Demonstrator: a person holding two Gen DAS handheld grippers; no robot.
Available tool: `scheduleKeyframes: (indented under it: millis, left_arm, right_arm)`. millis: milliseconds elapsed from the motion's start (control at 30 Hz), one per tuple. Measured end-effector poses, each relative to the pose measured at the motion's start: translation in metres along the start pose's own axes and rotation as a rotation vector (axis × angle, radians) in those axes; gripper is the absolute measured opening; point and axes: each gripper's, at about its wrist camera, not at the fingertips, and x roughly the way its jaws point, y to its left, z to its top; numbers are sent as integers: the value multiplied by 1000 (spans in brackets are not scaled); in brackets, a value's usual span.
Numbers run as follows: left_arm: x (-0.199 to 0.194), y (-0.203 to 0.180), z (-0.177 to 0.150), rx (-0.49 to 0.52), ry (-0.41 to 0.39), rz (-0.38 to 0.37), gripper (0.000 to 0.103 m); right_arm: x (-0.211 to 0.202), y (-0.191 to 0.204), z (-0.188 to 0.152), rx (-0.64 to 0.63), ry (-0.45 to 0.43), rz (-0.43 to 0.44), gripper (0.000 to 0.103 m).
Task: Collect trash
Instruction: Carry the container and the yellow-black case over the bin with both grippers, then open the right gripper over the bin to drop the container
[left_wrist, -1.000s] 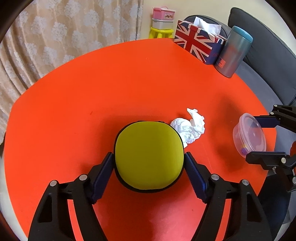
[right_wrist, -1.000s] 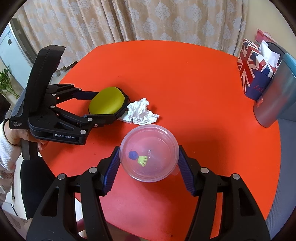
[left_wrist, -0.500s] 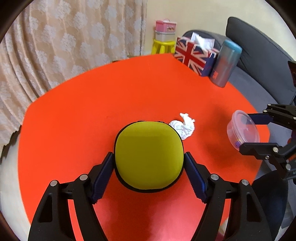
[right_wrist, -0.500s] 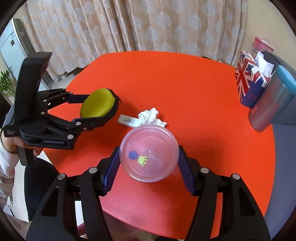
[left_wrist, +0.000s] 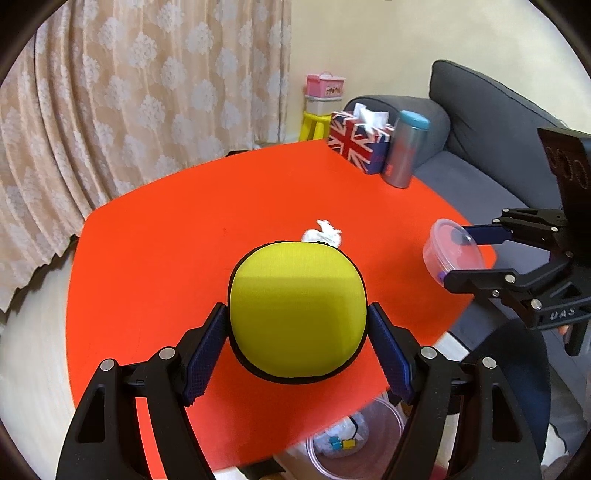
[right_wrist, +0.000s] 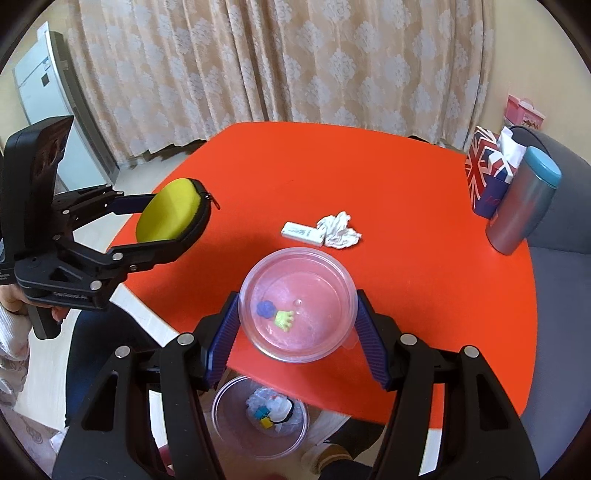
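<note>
My left gripper (left_wrist: 297, 345) is shut on a yellow-green zip case (left_wrist: 297, 308) and holds it above the near edge of the red table (left_wrist: 184, 236); the case also shows in the right wrist view (right_wrist: 171, 214). My right gripper (right_wrist: 295, 332) is shut on a clear round plastic container (right_wrist: 295, 302) with small toy bits inside, held above the table's near edge. A crumpled white tissue (right_wrist: 338, 229) and a small white box (right_wrist: 301, 232) lie on the table. A clear bin (right_wrist: 260, 419) with trash stands on the floor below.
A Union Jack tissue box (right_wrist: 485, 177) and a grey tumbler with a blue lid (right_wrist: 522, 206) stand at the table's far right. A grey sofa (left_wrist: 491, 122) is beside the table. Curtains (right_wrist: 277, 59) hang behind. A yellow stool (left_wrist: 316, 125) holds small boxes.
Both grippers have lifted and pulled back from the table with their loads. The white box, once hidden by the case, now shows. The floor bin has come into view.
</note>
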Motion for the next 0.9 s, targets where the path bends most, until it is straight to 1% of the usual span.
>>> scheduleKeyframes:
  millis: [233, 467, 700, 900]
  left_arm:
    - [-27, -18, -28, 12, -17, -14, 73]
    - [-36, -33, -57, 11, -11, -34, 73]
    - [-31, -45, -88, -2, 18, -56, 73]
    - [-29, -50, -108, -16, 35, -61, 73]
  right_arm:
    - [-22, 18, -32, -12, -17, 16, 60]
    - [-31, 36, -67, -23, 0, 40, 60]
    - [-25, 47, -94, -27, 29, 50, 60]
    - [-13, 55, -117, -25, 62, 72, 60]
